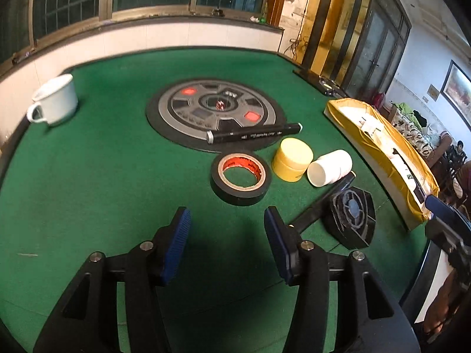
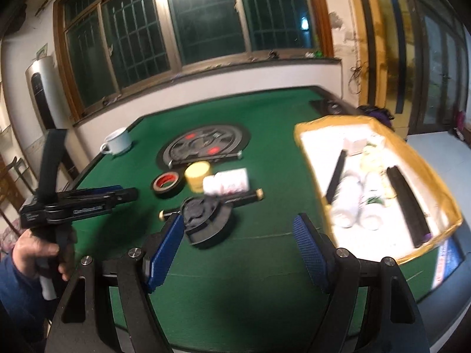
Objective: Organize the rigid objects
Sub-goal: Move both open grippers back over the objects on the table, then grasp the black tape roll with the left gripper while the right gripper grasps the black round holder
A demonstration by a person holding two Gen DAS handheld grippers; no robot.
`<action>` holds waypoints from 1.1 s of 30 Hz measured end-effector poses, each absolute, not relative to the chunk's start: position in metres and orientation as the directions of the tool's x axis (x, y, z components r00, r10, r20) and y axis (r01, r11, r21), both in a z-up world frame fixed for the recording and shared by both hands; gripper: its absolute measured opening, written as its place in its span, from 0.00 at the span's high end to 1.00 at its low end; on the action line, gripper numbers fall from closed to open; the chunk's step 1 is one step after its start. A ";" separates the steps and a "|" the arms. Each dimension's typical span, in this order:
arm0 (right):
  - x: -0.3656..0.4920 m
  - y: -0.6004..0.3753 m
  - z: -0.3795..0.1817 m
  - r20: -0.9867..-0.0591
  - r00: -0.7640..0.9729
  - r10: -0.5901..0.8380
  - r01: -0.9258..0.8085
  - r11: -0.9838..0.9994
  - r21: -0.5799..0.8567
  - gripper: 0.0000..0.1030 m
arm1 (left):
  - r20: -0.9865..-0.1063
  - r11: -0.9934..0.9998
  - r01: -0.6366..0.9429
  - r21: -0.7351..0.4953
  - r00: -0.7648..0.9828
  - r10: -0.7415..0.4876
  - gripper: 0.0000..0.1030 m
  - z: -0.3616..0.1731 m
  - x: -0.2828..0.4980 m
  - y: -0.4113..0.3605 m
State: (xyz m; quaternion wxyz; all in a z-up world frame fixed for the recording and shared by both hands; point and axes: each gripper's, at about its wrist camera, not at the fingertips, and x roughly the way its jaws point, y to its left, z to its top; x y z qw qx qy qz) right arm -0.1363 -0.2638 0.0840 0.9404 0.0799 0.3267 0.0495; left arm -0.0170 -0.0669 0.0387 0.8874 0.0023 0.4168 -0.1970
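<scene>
Black tape roll (image 1: pixel 240 178) beyond open fingers (image 1: pixel 181 229)

The left gripper (image 1: pixel 226 223) hangs tilted down toward the green felt, its blue-padded fingers (image 1: pixel 179 232) parted with nothing between them; seen from the right wrist view it juts out sideways, gripped at the handle by the person's left hand (image 2: pixel 41 250), a blue sleeve (image 2: pixel 14 291) behind the wrist; the right gripper (image 2: pixel 238 235) is angled down as well, its jaws standing wider and likewise holding nothing.
</scene>
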 end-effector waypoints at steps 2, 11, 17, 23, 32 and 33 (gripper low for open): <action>-0.135 -0.260 0.082 -0.615 0.776 0.141 -0.046 0.985 0.168 0.30 | -0.748 0.921 0.352 -0.169 0.562 -0.352 0.51 0.034 -0.008 -0.073; -0.134 -0.267 0.078 -0.620 0.772 0.140 -0.034 0.983 0.181 0.30 | -0.771 0.924 0.365 -0.114 0.555 -0.314 0.50 0.033 0.021 -0.097; -0.125 -0.267 0.075 -0.630 0.759 0.163 -0.053 0.980 0.190 0.30 | -0.749 0.908 0.408 -0.096 0.571 -0.336 0.50 0.045 0.021 -0.103; -0.121 -0.266 0.074 -0.630 0.759 0.162 -0.059 0.982 0.181 0.30 | -0.724 0.886 0.454 -0.094 0.579 -0.374 0.50 0.049 0.021 -0.105; -0.118 -0.263 0.072 -0.632 0.755 0.175 -0.064 0.979 0.194 0.30 | -0.762 0.894 0.446 -0.028 0.569 -0.308 0.38 0.037 0.030 -0.119; -0.117 -0.263 0.072 -0.634 0.754 0.171 -0.060 0.980 0.192 0.30 | -0.762 0.898 0.441 -0.006 0.579 -0.289 0.37 0.036 0.033 -0.121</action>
